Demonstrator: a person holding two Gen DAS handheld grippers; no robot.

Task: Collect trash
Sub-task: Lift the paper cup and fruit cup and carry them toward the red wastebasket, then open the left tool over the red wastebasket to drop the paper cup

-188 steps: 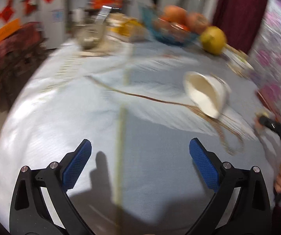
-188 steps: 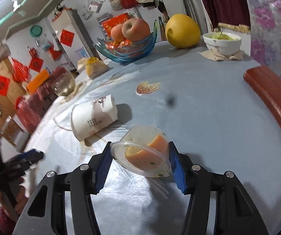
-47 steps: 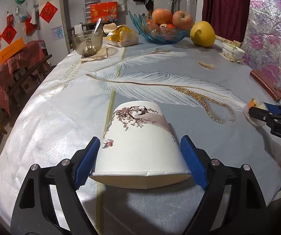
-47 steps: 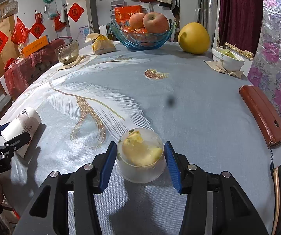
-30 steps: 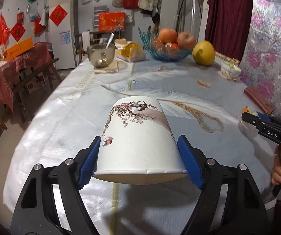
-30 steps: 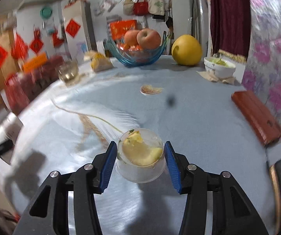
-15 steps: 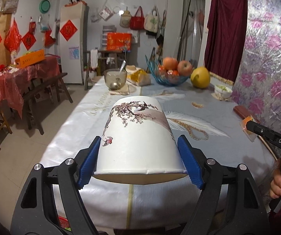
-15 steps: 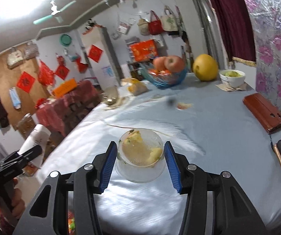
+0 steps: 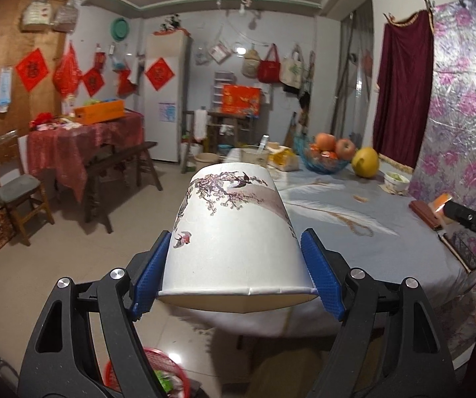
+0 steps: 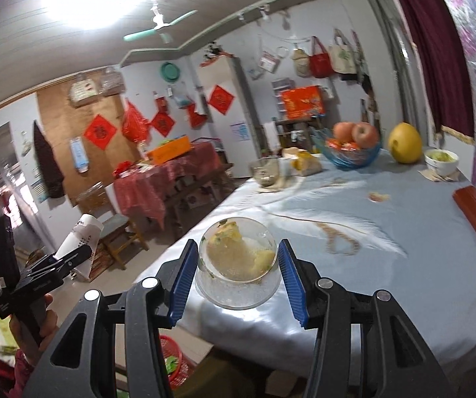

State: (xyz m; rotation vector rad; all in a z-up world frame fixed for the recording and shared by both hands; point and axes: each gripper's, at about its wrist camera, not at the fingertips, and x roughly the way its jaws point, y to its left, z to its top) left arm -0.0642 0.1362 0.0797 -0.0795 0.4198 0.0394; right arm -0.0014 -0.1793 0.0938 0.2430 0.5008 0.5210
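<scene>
A cluttered room with a grey-clothed table [image 9: 387,242] fills the right of both views. At centre frame, the left gripper [image 9: 236,267] clamps a white paper cup [image 9: 234,235]; the right gripper [image 10: 238,280] grips a clear plastic cup [image 10: 238,272]. A red basket [image 9: 171,378] sits at bottom left.

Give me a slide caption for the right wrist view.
Right gripper holds a clear plastic cup of food scraps above the table edge.

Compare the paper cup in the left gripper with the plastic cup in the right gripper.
The paper cup is opaque white with a printed blossom branch; the plastic cup is clear, showing yellowish food scraps inside. The paper cup looks larger and spreads its gripper's jaws wider. Both are clamped between blue pads, lifted off the table.
</scene>
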